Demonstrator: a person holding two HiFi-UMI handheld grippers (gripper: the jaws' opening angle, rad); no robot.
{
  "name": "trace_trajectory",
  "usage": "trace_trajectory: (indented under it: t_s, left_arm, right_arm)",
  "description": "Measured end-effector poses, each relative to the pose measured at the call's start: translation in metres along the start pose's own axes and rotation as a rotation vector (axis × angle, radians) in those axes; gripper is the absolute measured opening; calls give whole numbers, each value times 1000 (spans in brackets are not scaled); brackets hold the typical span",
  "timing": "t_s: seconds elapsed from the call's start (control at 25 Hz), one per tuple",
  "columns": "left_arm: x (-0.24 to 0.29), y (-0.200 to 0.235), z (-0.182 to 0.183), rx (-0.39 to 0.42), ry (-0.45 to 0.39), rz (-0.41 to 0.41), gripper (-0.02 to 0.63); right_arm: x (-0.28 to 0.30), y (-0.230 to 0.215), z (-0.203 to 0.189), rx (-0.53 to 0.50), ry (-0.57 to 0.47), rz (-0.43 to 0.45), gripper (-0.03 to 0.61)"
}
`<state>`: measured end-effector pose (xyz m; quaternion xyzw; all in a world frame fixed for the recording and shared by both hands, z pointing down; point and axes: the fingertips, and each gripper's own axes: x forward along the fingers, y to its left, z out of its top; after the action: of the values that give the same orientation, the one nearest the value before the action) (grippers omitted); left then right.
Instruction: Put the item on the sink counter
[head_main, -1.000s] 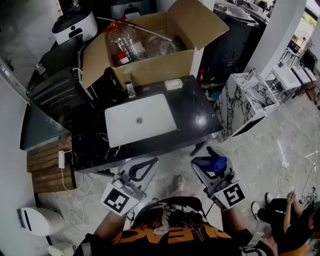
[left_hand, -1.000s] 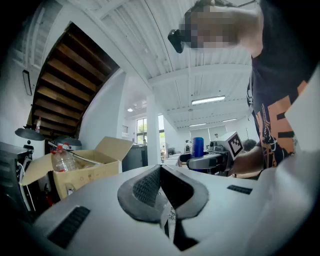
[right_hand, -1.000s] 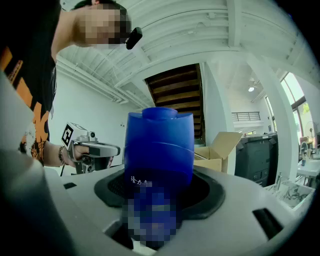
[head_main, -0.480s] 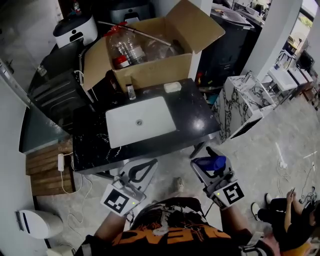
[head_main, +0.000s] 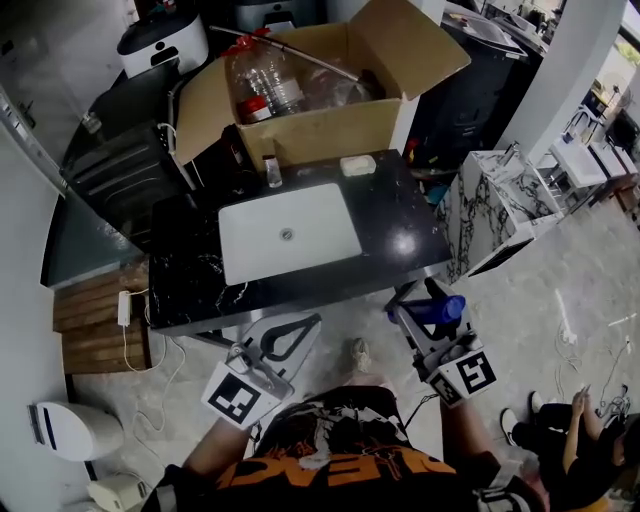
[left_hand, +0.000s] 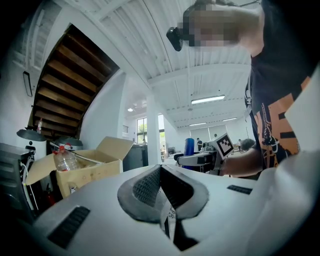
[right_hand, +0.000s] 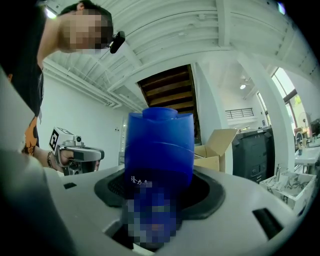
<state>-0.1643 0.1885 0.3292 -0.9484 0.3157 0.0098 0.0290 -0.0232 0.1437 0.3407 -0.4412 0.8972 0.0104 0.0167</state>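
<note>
**While the bottle hangs off the counter, a careless release is the main risk**

Although the blue bottle (head_main: 436, 308) is firmly in hand, it is not yet over the sink counter (head_main: 400, 235). The right gripper (head_main: 425, 305) has its jaws closed on the bottle's lower body and carries it lying level, just off the counter's near edge toward the right corner, with bare floor beneath. The left gripper (head_main: 308, 322) hangs beside it with its jaws together and nothing between them.

Several things could go wrong from here. Letting go before the bottle has crossed the edge would probably drop it to the floor. A low approach could knock the bottle or the jaws against the counter's front edge and twist the smooth, round plastic in the pads. If set down on its side, the bottle would likely roll, either back off the edge or into the white basin (head_main: 290, 238). Standing it on the dark surface right of the basin looks safer, well short of the soap bar (head_main: 357, 165) and the cardboard box (head_main: 320, 130) behind.
</note>
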Motion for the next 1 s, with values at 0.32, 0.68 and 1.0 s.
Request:
trace_trajectory:
  t_s: [0.32, 0.68, 1.0]
  left_arm:
    - [52, 34, -5, -10, 18, 7, 12]
    - [126, 78, -3, -6, 25, 50, 12]
    - [176, 121, -24, -46, 37, 142, 12]
  right_arm:
    - [38, -48, 10, -3, -13, 8, 281]
    - [87, -128, 1, -22, 25, 62, 281]
    - [132, -183, -6, -17, 11, 128, 282]
